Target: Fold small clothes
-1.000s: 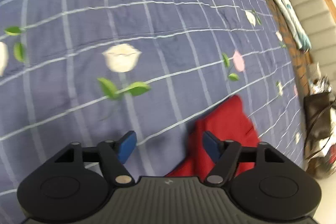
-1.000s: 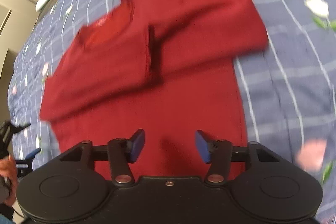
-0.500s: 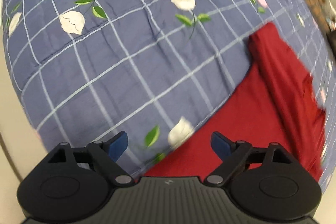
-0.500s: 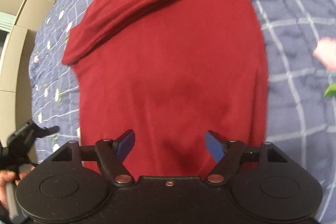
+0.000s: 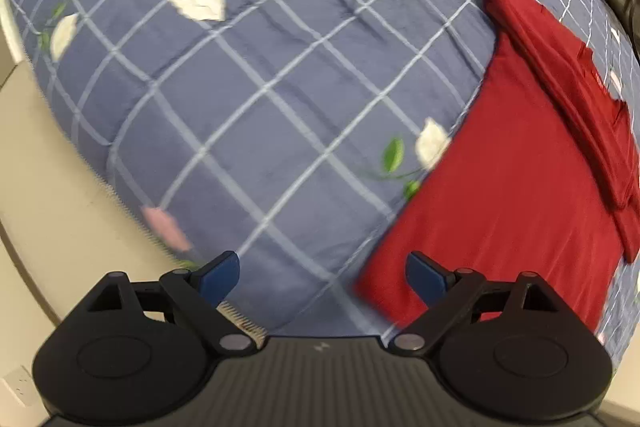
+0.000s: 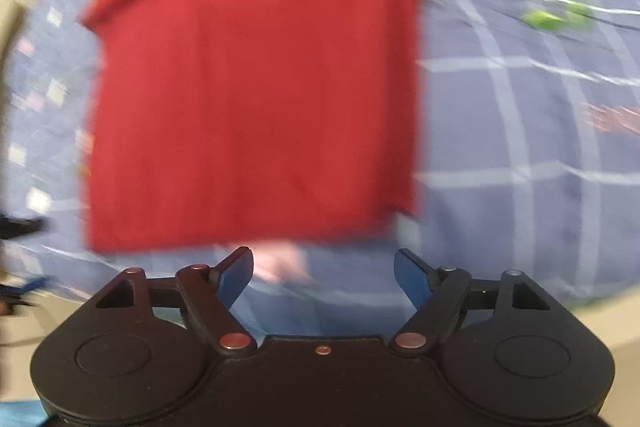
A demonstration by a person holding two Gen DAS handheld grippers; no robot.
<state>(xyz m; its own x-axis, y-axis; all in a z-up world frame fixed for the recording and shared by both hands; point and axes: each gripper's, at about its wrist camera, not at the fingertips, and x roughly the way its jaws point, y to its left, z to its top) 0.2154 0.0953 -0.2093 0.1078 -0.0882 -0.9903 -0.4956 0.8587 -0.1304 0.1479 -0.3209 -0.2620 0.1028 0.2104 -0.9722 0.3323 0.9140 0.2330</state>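
Over the blue flowered blanket (image 5: 240, 87), the left gripper (image 5: 322, 273) hangs with its jaws wide apart, holding nothing. Beside it lies the red shirt (image 5: 500, 187), flat, sleeves folded across. Farther right, the right gripper (image 6: 324, 273) hangs spread and empty near the shirt's bottom edge.

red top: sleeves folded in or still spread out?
Folded in: both sleeves lie across the red top; its body lies flat, unfolded.
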